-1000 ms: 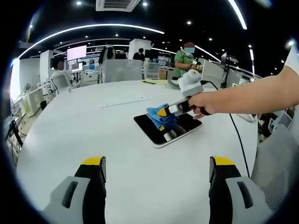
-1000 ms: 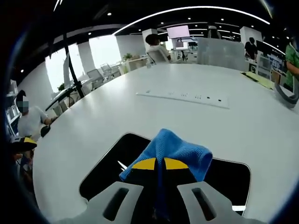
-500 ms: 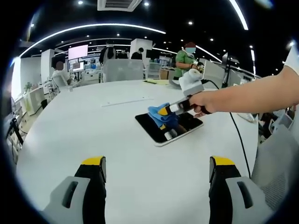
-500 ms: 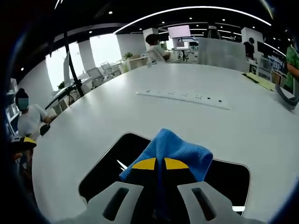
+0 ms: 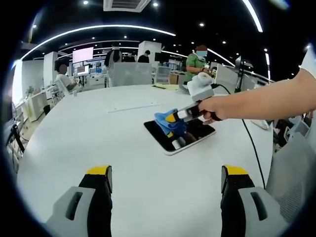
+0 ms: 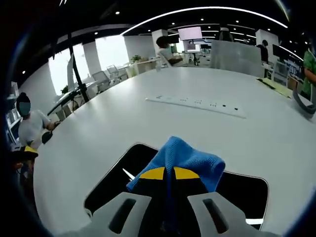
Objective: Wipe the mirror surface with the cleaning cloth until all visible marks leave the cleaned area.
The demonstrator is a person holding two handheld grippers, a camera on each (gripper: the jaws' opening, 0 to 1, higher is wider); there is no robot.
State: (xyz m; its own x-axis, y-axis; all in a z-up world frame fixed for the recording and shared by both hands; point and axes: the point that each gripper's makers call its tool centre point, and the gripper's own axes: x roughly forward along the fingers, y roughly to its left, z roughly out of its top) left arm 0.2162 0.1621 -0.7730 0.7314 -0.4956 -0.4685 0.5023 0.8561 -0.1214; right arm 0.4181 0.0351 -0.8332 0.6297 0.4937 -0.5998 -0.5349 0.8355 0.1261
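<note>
Right hand-held gripper (image 6: 168, 174): jaws together, clamped on the blue cleaning cloth (image 6: 183, 159). Cloth is bunched around the yellow jaw tips and spills forward and to both sides of them. In the left gripper view the same gripper (image 5: 174, 118) comes in from the right, held by a person's hand (image 5: 213, 108), with the cloth (image 5: 170, 124) pressed down on the mirror (image 5: 180, 134).

Mirror (image 6: 118, 180) lies flat on the table directly under and ahead of the right gripper: dark rectangular slab, rounded corners, thin light rim. The cloth covers its middle; dark glass shows either side of the jaws. A small bright reflection streak sits on the glass just left of the jaws. Cannot tell from either view whether marks are on the surface.

Left hand-held gripper (image 5: 165, 180): jaws wide apart, holding nothing, hovering over bare table (image 5: 74, 143) well short of the mirror. The mirror is ahead of it and slightly right.

Beyond the mirror from the right gripper, a long white power strip (image 6: 197, 104) lies across the table, well apart from the mirror. A black cable (image 5: 254, 150) runs down from the person's hand over the table's right side. Background: open office with people at desks.
</note>
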